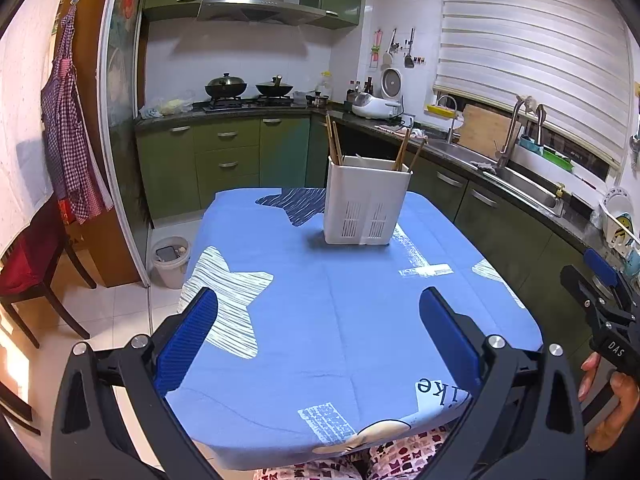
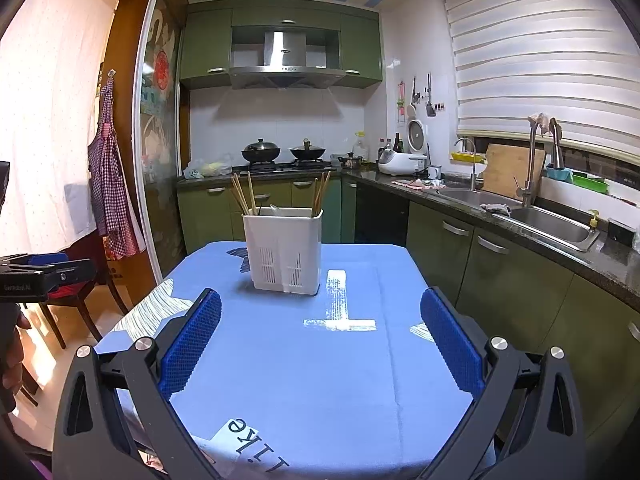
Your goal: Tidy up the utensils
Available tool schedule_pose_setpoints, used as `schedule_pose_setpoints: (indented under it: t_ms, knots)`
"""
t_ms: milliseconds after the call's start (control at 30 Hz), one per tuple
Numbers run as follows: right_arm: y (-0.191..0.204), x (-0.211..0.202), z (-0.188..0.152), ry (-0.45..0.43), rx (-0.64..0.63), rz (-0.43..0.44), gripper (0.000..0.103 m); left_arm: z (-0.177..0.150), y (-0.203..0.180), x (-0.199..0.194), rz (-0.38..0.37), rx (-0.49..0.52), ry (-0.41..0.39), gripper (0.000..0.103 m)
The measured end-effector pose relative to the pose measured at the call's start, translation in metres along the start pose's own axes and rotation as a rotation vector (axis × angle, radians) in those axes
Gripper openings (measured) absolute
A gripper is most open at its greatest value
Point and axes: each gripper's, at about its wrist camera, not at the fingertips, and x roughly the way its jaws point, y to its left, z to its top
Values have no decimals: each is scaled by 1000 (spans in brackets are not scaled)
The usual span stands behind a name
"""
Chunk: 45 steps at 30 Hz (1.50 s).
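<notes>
A white slotted utensil holder (image 1: 365,201) stands upright on the far half of the blue tablecloth (image 1: 320,320). Wooden chopsticks (image 1: 334,142) stick out of its left and right compartments. The holder also shows in the right wrist view (image 2: 283,250), with chopsticks (image 2: 240,196) in it. My left gripper (image 1: 319,330) is open and empty above the near part of the table. My right gripper (image 2: 320,334) is open and empty, also short of the holder. The right gripper's body shows at the right edge of the left wrist view (image 1: 600,304).
Green cabinets and a dark counter with a sink (image 2: 548,224) run along the right. A stove with two woks (image 1: 248,88) is at the back. A dark wooden chair (image 1: 36,272) and a small bin (image 1: 171,260) stand left of the table.
</notes>
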Motion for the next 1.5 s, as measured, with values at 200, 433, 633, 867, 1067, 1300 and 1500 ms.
schedule_pose_setpoints:
  t_ms: [200,433,633,867,1067,1300,1500]
  knots:
    - [3,3,1,3,-4,6,98,0,0,0,-1,-2,1,96]
    - [5,5,1,10,-2,13,98,-1,2,0,0,-3,2,96]
    - [6,7,0,12,-2,15,98,-2,3,1,-1,-2,3,96]
    - [6,8,-1,14,-5,15,98,-2,4,0,0,-5,3,96]
    - [6,8,-2,15,-2,19,98,-2,3,0,0,-1,3,96]
    - [5,10,-2,18,-2,20,98,-2,3,0,0,-1,4,96]
    - [3,11,-2,20,-2,23,98,-2,2,-1,4,4,5,96]
